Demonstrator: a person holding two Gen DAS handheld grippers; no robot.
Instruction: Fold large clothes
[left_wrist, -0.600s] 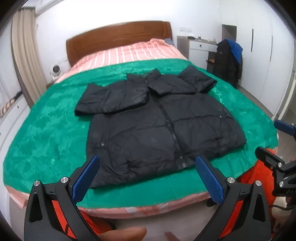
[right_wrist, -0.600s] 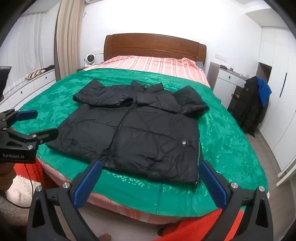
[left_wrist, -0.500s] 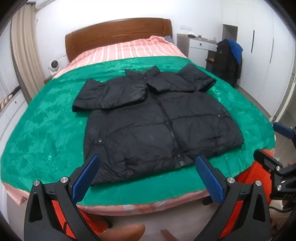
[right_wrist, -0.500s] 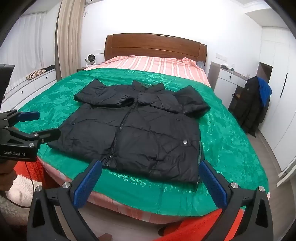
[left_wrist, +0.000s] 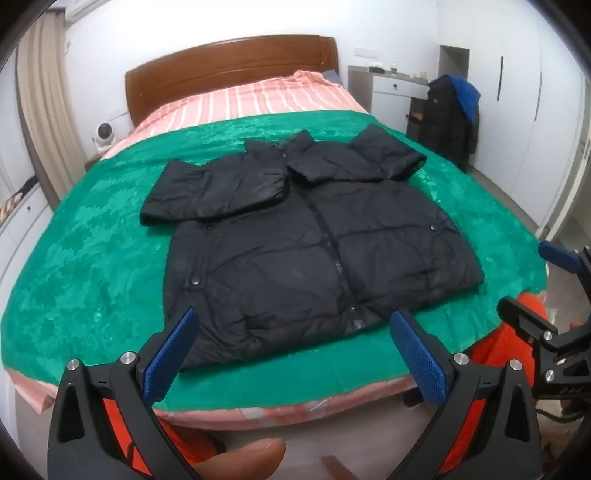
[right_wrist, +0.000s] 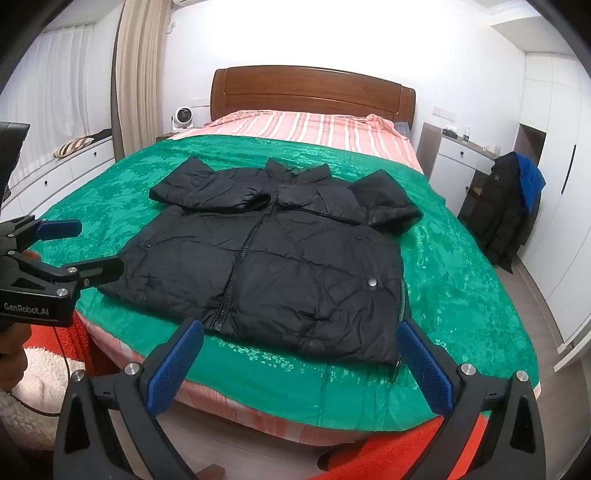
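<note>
Jacket (left_wrist: 314, 243) lay flat, zipped, sleeves crossed over chest, hem near foot edge of the green blanket (left_wrist: 92, 258). Left gripper (left_wrist: 291, 347) and right gripper (right_wrist: 299, 354) both hung off that edge, fingers spread, holding nothing. Risks: puffy slick fabric could slip a shallow pinch; sleeves could slide loose; blanket could get caught.

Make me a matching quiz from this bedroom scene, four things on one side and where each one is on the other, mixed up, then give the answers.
Things:
1. black puffer jacket
2. green blanket
3. small white fan
4. dark coat with blue hood

Places:
A. on the nightstand beside the wooden headboard
B. hanging by the white desk
C. spread flat on the green blanket, sleeves folded across the chest
D. covering the bed over the striped sheet

Pairs: 1-C, 2-D, 3-A, 4-B
</note>
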